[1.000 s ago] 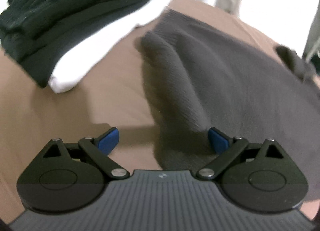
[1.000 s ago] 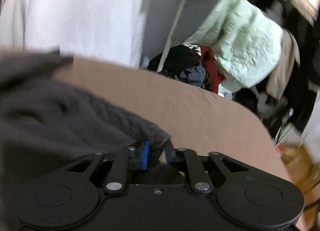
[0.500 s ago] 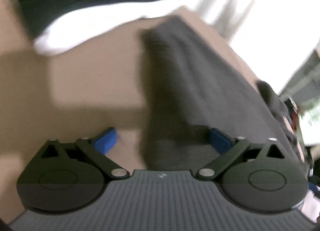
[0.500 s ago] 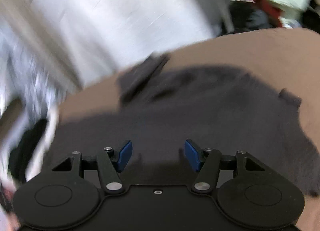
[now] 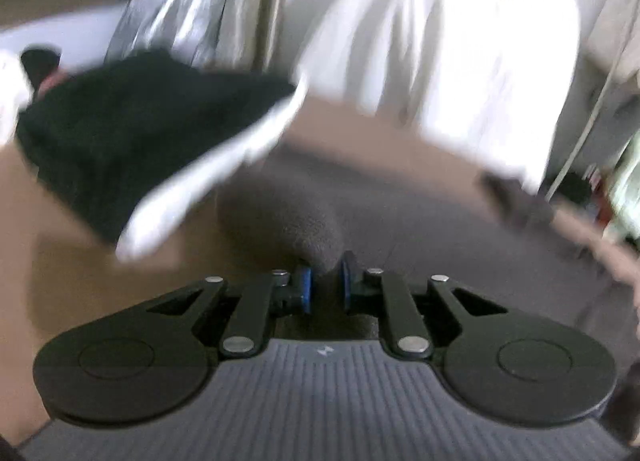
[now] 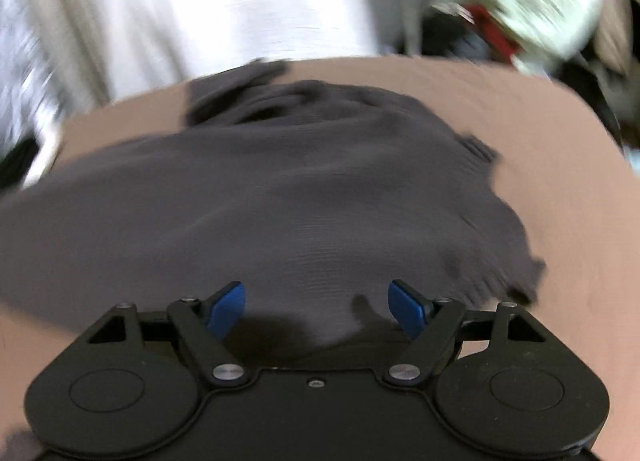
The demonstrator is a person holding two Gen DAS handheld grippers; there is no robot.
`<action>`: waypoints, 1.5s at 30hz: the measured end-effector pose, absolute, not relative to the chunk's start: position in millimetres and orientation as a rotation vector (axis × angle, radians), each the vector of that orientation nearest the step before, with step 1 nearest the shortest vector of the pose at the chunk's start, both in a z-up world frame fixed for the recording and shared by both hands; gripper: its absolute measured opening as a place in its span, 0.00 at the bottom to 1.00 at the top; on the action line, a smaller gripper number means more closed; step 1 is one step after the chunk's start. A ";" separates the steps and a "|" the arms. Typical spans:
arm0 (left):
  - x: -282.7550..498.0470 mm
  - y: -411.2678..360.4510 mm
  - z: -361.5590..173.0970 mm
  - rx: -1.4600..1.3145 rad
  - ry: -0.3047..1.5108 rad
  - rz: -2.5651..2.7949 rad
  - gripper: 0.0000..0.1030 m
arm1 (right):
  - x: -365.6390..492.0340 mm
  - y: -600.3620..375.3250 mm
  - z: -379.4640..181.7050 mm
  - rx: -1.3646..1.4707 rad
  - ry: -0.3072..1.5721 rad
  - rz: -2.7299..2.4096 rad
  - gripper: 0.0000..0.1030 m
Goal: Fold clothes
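Observation:
A dark grey knit sweater (image 6: 280, 189) lies spread on the tan surface (image 6: 560, 133). It also shows in the left wrist view (image 5: 420, 213). My left gripper (image 5: 325, 285) is shut on a bunched fold of the grey sweater (image 5: 308, 229) at its left edge. My right gripper (image 6: 318, 309) is open and empty, low over the near edge of the sweater, its blue pads (image 6: 226, 307) spread wide. Both views are blurred by motion.
A folded pile of black (image 5: 132, 133) and white (image 5: 208, 181) clothes lies on the surface at the left. White curtains (image 5: 440, 41) hang behind. A heap of green, red and dark clothes (image 6: 520, 13) sits beyond the far right edge.
My left gripper has shut on a fold at the sweater's left edge. My right gripper let go of the sweater's edge, opened wider and now hovers over the cloth.

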State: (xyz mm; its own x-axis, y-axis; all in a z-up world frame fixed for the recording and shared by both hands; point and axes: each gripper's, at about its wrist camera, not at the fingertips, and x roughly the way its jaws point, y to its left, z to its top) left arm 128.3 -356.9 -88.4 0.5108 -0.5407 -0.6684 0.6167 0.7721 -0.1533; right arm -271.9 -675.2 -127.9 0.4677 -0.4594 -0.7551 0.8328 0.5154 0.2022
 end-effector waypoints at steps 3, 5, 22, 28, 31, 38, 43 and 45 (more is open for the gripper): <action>136.0 -361.5 -141.9 0.349 0.848 -0.413 0.41 | -296.0 -687.5 -131.6 0.722 0.653 -0.930 0.80; 134.5 -351.6 -137.9 0.313 0.861 -0.418 0.43 | -309.6 -691.9 -130.0 0.767 0.626 -0.956 0.80; -65.2 -373.8 -125.1 0.156 0.983 -1.327 0.81 | -385.7 -677.2 -149.7 1.286 0.437 -0.740 0.81; -134.7 -383.5 -137.5 0.398 1.009 -1.550 0.95 | -385.4 -687.1 -164.9 1.361 0.431 -0.782 0.81; -150.3 -390.4 -158.5 0.662 0.967 -1.385 0.97 | -378.6 -691.5 -172.4 1.370 0.500 -0.782 0.81; -145.3 -389.6 -124.4 0.697 0.790 -1.297 0.08 | -346.6 -687.9 -165.9 1.225 0.613 -0.733 0.81; -103.7 -400.9 -83.6 0.653 0.635 -1.174 0.12 | -333.6 -682.6 -159.1 1.108 0.645 -0.736 0.77; -76.1 -404.6 -89.7 0.618 0.630 -1.093 0.26 | -328.5 -681.1 -157.7 1.067 0.667 -0.742 0.77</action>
State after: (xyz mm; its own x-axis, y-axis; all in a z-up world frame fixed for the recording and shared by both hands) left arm -76.1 -404.6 -89.7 0.3268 -0.6030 -0.7278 0.9321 0.3331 0.1426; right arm -328.5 -681.1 -157.7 0.5850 -0.2076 -0.7840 0.8015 0.2953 0.5199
